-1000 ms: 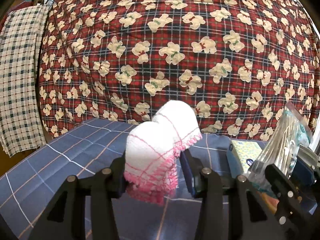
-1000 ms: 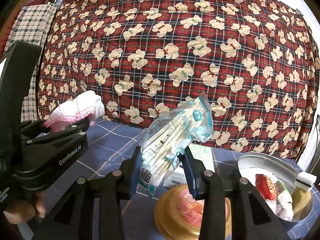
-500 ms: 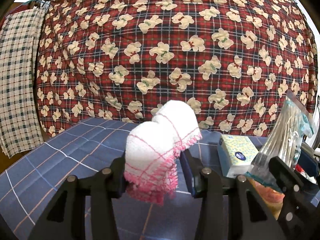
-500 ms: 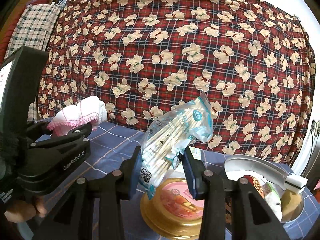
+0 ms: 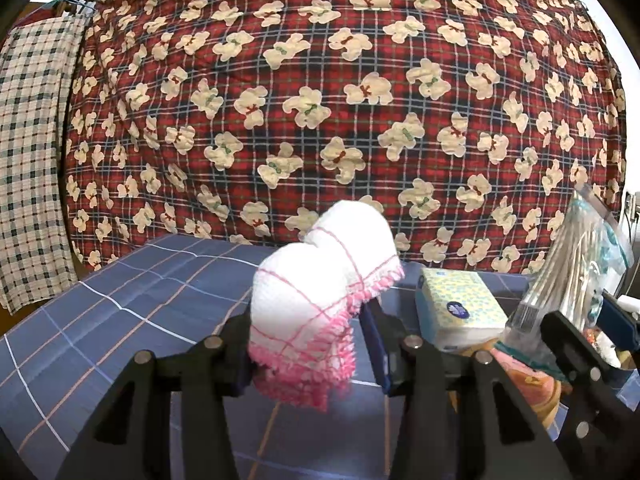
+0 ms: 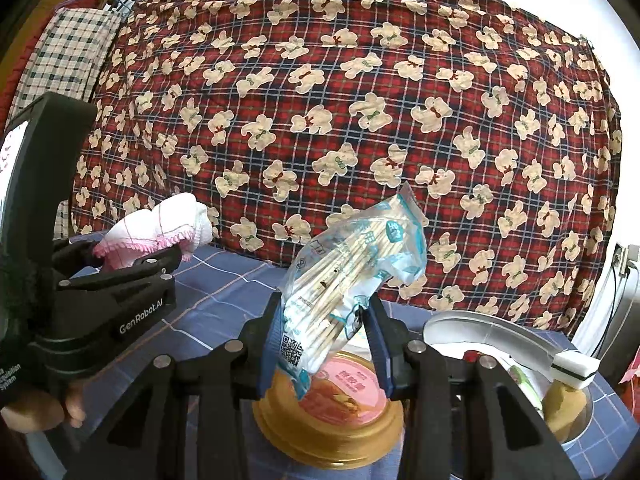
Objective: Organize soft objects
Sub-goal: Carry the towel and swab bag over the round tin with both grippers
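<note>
A folded white cloth with a pink fringe [image 5: 320, 296] sticks up between the jaws of my left gripper [image 5: 308, 356], which is shut on it above the blue checked tablecloth [image 5: 132, 312]. The right wrist view shows the same cloth [image 6: 156, 236] and the left gripper [image 6: 132, 276] at the left. My right gripper [image 6: 326, 344] is shut on a clear bag of wooden sticks [image 6: 352, 264], held tilted above a gold-rimmed pink tub [image 6: 344, 404]. That bag [image 5: 568, 276] also shows at the right of the left wrist view.
A yellow-green tissue pack [image 5: 456, 308] lies on the table beside the tub. A steel bowl [image 6: 492, 328] holding small items and a white block stands at the right. A red teddy-bear blanket [image 6: 360, 120] hangs behind the table, with a checked cloth [image 5: 28, 160] at its left.
Both held items stay gripped as before. The view has slid sideways: the tissue pack and the tub now show more fully, and the steel bowl sits nearer in the right wrist view.
</note>
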Available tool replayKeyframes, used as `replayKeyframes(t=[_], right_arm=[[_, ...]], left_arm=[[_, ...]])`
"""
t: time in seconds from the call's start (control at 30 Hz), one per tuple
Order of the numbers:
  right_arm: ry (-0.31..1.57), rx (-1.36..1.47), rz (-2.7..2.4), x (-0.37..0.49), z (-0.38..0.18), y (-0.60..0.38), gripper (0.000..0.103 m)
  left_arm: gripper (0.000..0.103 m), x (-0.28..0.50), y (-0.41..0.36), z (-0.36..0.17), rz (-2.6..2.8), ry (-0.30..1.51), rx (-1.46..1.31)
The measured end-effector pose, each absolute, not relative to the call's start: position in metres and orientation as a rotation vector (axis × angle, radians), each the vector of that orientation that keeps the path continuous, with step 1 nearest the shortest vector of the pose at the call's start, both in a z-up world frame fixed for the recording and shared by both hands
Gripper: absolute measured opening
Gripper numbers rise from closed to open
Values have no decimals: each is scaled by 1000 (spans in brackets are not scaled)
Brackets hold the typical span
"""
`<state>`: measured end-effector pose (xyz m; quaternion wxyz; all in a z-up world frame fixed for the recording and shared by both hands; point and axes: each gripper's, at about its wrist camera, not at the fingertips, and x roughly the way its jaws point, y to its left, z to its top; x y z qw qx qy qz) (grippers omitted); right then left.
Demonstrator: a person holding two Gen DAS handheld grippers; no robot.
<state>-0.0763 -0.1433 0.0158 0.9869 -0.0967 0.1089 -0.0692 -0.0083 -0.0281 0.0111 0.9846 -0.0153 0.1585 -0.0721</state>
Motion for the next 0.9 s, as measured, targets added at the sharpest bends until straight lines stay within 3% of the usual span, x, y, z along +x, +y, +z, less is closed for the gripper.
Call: replayKeyframes(t=[0.9], right_arm=[[164,-223,-240,-104,19,-191,43]], left_arm=[[47,-27,-67,18,-228,304,-39]])
